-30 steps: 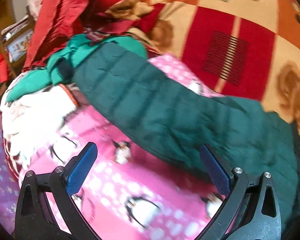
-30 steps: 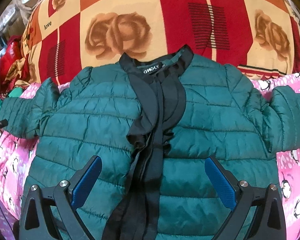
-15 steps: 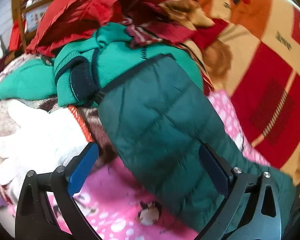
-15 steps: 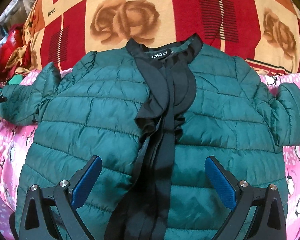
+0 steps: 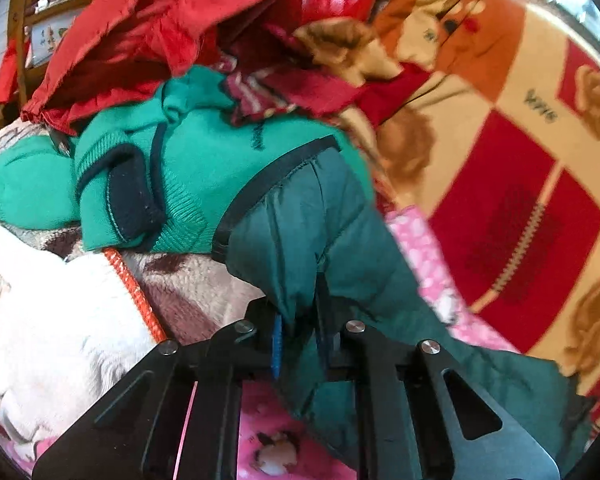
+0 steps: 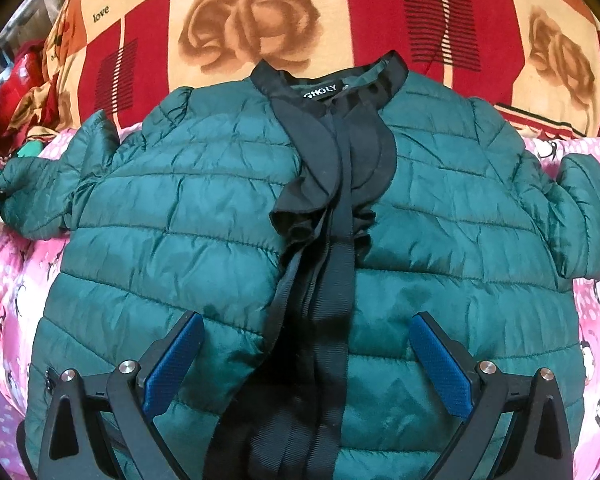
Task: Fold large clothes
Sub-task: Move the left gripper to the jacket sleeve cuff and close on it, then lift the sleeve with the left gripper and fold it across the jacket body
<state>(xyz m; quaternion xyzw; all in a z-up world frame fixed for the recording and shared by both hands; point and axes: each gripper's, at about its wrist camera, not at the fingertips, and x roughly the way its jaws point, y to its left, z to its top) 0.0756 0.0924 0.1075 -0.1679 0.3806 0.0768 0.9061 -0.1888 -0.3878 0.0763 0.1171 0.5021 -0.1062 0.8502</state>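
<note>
1. 2 large covers lie under everything: a checked blanket (image 6: 380, 8) in red, cream and orange with brown roses and the word "love", and in front of it a pink sheet (image 6: 596, 312) printed with penguins.
2. Spread front-up across both is 1 dark green quilted jacket (image 6: 220, 216), its collar toward the blanket, its black placket (image 6: 332, 264) running down the middle, and its sleeves reaching out to either side.
3. Beside the jacket's sleeve in the left wrist view sits a heap of other clothes: a shiny red garment (image 5: 148, 32) on top, a bright green knit sweater (image 5: 204, 160) with navy trim under it, and a white and brown fleece (image 5: 60, 312) with an orange cord nearest the camera.
4. That sleeve (image 5: 312, 232) ends in a black-edged cuff lying against the green sweater; the sleeve is bunched and raised just off the pink sheet.
5. Clamped on the sleeve is the left gripper (image 5: 298, 344), its jaws almost together with a fold of green fabric pinched between the blue pads.
6. Above the jacket's lower front is the right gripper (image 6: 306, 364), jaws spread wide on either side of the placket, with nothing gripped between them.
</note>
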